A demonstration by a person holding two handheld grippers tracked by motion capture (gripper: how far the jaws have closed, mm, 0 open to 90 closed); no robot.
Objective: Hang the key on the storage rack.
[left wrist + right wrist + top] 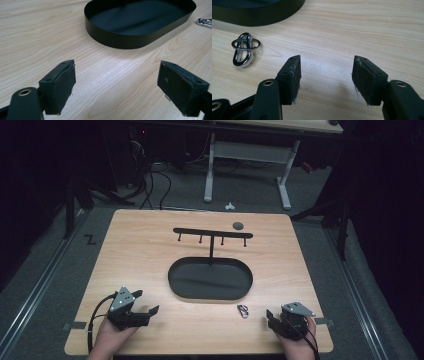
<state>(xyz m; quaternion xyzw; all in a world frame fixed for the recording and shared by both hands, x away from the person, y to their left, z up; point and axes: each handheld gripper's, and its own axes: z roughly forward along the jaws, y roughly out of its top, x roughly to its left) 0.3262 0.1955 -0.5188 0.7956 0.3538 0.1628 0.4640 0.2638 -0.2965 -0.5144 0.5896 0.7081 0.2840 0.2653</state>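
A small silver carabiner with a key ring (243, 310) lies on the wooden table (140, 250), just in front of the black oval tray (210, 279); in the right gripper view the carabiner (243, 50) sits left of the jaws. Behind the tray stands a black hook rack (212, 234) with several pegs. My left gripper (148, 303) rests near the table's front left, open and empty; its fingertips (60, 85) face the tray (112, 41). At the front right my right gripper (270, 316) is open with nothing between its pads (292, 77).
A small dark round disc (238, 225) lies at the back of the table, right of the rack. Beyond the table stand a white desk frame (247, 160) and cables on the floor. The carabiner (204, 22) shows at the right edge of the left gripper view.
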